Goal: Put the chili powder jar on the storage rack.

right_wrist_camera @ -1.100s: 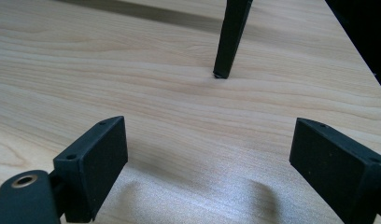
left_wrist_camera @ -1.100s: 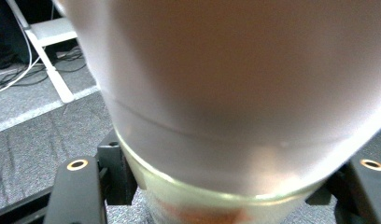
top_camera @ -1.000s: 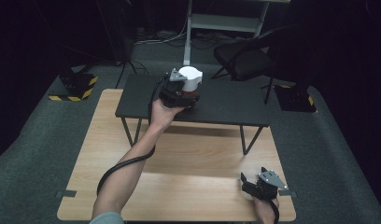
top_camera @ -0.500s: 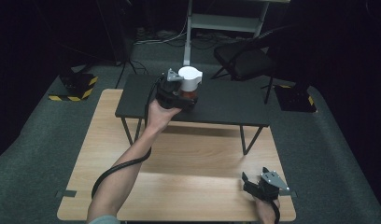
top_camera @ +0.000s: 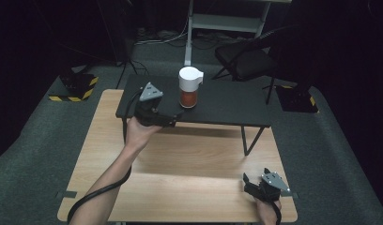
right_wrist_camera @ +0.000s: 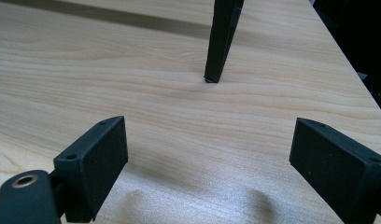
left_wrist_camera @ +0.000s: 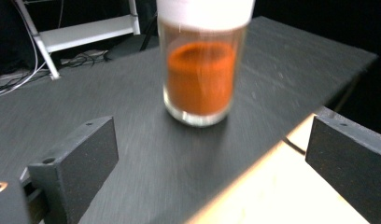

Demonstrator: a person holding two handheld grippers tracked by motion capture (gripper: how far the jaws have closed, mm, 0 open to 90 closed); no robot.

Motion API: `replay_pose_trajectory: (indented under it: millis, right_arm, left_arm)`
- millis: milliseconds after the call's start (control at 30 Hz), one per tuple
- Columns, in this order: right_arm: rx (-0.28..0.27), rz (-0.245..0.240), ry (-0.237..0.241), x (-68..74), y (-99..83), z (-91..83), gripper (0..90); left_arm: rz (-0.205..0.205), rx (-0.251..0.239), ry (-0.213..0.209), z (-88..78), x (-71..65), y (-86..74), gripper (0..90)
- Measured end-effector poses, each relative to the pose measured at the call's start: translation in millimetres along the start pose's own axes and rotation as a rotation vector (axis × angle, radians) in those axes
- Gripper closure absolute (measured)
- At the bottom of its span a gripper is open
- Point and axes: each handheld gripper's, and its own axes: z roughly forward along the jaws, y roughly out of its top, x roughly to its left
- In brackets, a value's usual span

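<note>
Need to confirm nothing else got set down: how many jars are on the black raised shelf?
1. A glass jar with a white lid and orange powder stands upright on the black shelf, just beyond the open left hand-held gripper. None appears hidden.

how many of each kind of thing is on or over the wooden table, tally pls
Glass jar with white lid and orange powder: 1
Black raised shelf: 1
Handheld grippers: 2, the left gripper and the right gripper
Total: 4, all over the wooden table
</note>
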Motion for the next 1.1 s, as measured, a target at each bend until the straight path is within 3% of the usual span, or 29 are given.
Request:
replay_pose_trajectory:
  millis: [200, 233, 267, 300, 333, 367, 467, 533, 567, 600, 667, 767, 800, 867, 1100]
  right_arm:
    - [0.007, -0.003, 0.002, 0.0, 1.0, 0.3, 10.8]
    - [0.012, -0.006, 0.002, 0.5, 1.8, 0.8, 10.8]
    - [0.015, -0.010, 0.001, 1.1, 2.3, 1.0, 10.8]
    - [0.014, -0.010, 0.000, 1.4, 2.1, 0.8, 10.8]
    - [0.009, -0.009, 0.000, 1.2, 1.3, 0.2, 10.8]
    - [0.009, -0.009, 0.000, 1.2, 1.3, 0.2, 10.8]
    - [-0.006, 0.018, -0.006, -0.3, -1.1, -1.4, 10.7]
    - [0.004, 0.010, -0.004, 0.1, 0.5, -0.5, 10.7]
    - [0.004, 0.010, -0.004, 0.1, 0.5, -0.5, 10.7]
    - [0.012, -0.004, 0.002, 0.4, 1.7, 0.5, 10.7]
    - [0.013, -0.009, 0.007, 0.2, 1.8, 0.5, 10.7]
    - [0.014, -0.006, 0.007, -0.1, 1.9, 0.3, 10.7]
    - [0.013, -0.005, 0.006, 0.0, 1.8, 0.2, 10.7]
    - [0.013, -0.004, 0.004, 0.2, 1.8, 0.1, 10.7]
    - [0.017, -0.002, -0.001, 0.8, 2.3, 0.3, 10.7]
  left_arm:
    - [0.021, -0.050, 0.032, -38.2, -18.7, -52.7, 3.2]
    - [0.021, -0.050, 0.032, -38.2, -18.7, -52.7, 3.2]
    - [0.031, -0.042, 0.043, -45.8, -25.1, -70.4, 3.4]
    - [0.031, -0.042, 0.043, -45.8, -25.1, -70.4, 3.5]
    - [0.015, -0.011, 0.056, -49.3, -29.3, -89.8, 3.5]
    - [0.015, -0.011, 0.056, -49.3, -29.3, -89.8, 3.7]
    - [-0.050, 0.038, 0.098, -46.9, -33.6, -125.4, 3.7]
    - [-0.110, 0.034, 0.104, -45.0, -31.7, -149.3, 3.5]
    - [-0.110, 0.034, 0.104, -45.0, -31.7, -149.3, 3.4]
    - [-0.158, 0.052, 0.134, -40.3, -32.1, -167.9, 3.3]
    - [-0.204, 0.075, 0.154, -34.4, -30.0, -182.5, 3.0]
    - [-0.217, 0.102, 0.179, -28.1, -29.8, -192.0, 2.5]
    - [-0.206, 0.141, 0.214, -18.7, -30.9, -198.3, 2.5]
    - [-0.203, 0.165, 0.230, -13.8, -30.1, -200.4, 2.2]
    - [-0.274, 0.189, 0.265, -0.2, -27.5, -217.4, 0.6]
